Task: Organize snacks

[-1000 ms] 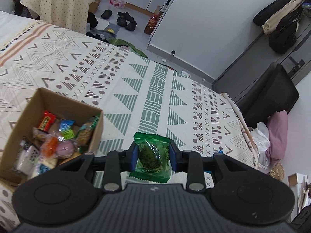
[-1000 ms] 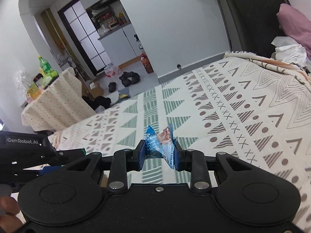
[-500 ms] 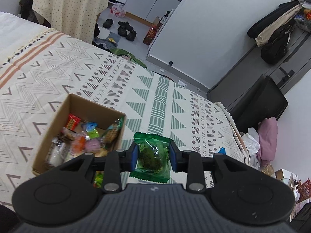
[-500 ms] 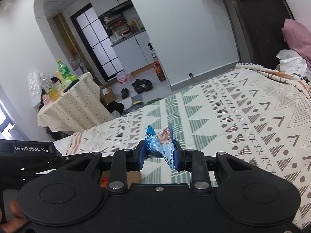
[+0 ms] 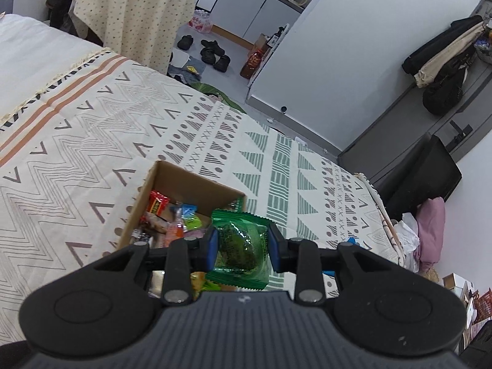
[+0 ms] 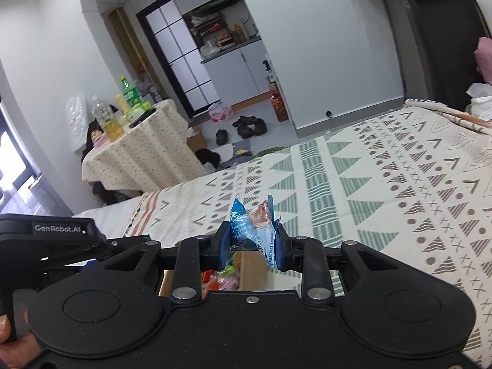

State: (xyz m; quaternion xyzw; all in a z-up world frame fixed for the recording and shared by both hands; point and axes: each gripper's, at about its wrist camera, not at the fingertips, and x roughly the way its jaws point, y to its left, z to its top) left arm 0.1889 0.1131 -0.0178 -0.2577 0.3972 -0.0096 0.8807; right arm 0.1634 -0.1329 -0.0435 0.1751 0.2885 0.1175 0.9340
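Observation:
A brown cardboard box [image 5: 196, 183] holding several wrapped snacks sits on the patterned bedspread [image 5: 92, 141]. My left gripper [image 5: 243, 246] is shut on a green snack packet [image 5: 240, 247] and holds it above the box's near right corner. My right gripper [image 6: 252, 246] is shut on a blue snack packet [image 6: 255, 230], held above the same box [image 6: 250, 272], whose wall and colourful snacks show just below the fingers. The left gripper's body [image 6: 61, 240] shows at the left of the right wrist view.
A round table with a dotted cloth [image 6: 138, 156] carries bottles beside the bed. Shoes [image 5: 212, 52] lie on the floor beyond. A black chair [image 5: 421, 178] and a pink cushion [image 5: 430, 230] stand at the bed's right side.
Both grippers have moved toward the box with their packets still held. The box has shifted from the left of the left wrist view to just under the fingers, and it now appears below the right gripper.

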